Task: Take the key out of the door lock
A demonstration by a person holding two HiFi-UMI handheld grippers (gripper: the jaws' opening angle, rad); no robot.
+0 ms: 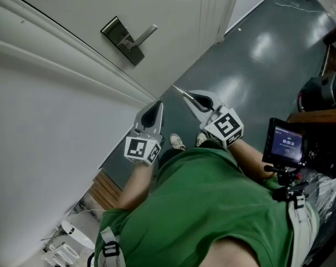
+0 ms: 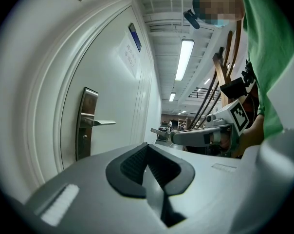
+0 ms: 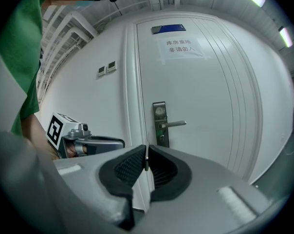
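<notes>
The white door carries a steel lock plate with a lever handle [image 1: 126, 39], also seen in the left gripper view [image 2: 86, 123] and the right gripper view [image 3: 160, 123]. Both grippers hang well back from it, over the dark floor. My right gripper [image 1: 189, 97] is shut on a thin silver key [image 1: 179, 91], whose blade sticks out past the tips. The key's edge shows between the black pads [image 3: 146, 159]. From the left gripper view the key [image 2: 158, 131] juts from the right gripper [image 2: 174, 137]. My left gripper [image 1: 157, 105] is shut with nothing in it.
A small lit screen on a stand [image 1: 286, 143] is at the right, next to dark equipment. Wooden slats [image 1: 105, 188] lie at the lower left by the wall. A paper notice [image 3: 182, 46] is stuck high on the door. The person's shoes [image 1: 177, 142] show below the grippers.
</notes>
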